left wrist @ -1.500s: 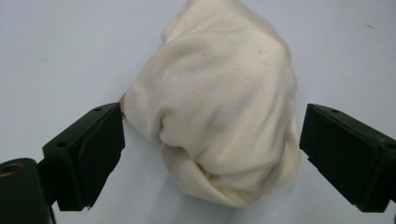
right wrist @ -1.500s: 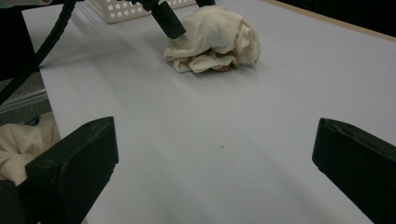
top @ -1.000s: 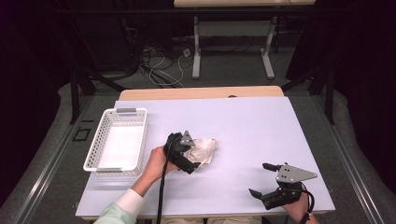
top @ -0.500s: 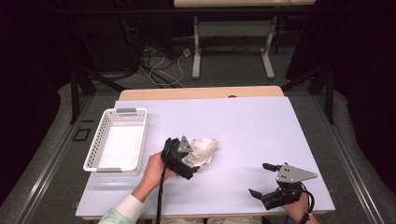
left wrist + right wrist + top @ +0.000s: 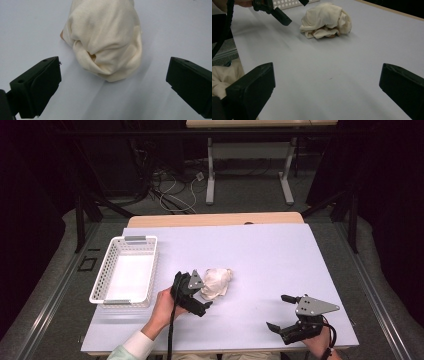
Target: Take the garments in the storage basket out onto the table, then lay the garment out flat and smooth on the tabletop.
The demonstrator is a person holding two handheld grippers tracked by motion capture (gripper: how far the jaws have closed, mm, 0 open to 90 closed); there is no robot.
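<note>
A crumpled cream cloth (image 5: pixel 216 282) lies in a heap near the middle of the pale table (image 5: pixel 260 255). My left gripper (image 5: pixel 202 292) stands open just to its left, jaws spread wide toward it. In the left gripper view the cloth (image 5: pixel 105 42) sits just ahead of the left gripper (image 5: pixel 113 83), between the lines of the two jaws and touching neither. My right gripper (image 5: pixel 276 311) rests open near the front right edge, far from the cloth (image 5: pixel 325 20). Nothing lies within the right gripper (image 5: pixel 327 75) in its own view, where the left gripper (image 5: pixel 279 12) also shows.
A white perforated basket (image 5: pixel 125 272) sits empty at the table's left side, close to the left hand. A wooden strip (image 5: pixel 215 219) runs along the far edge. Beyond it are table legs and cables on the floor.
The left gripper has drawn back slightly toward the near edge. The cloth and the right gripper have stayed put.
</note>
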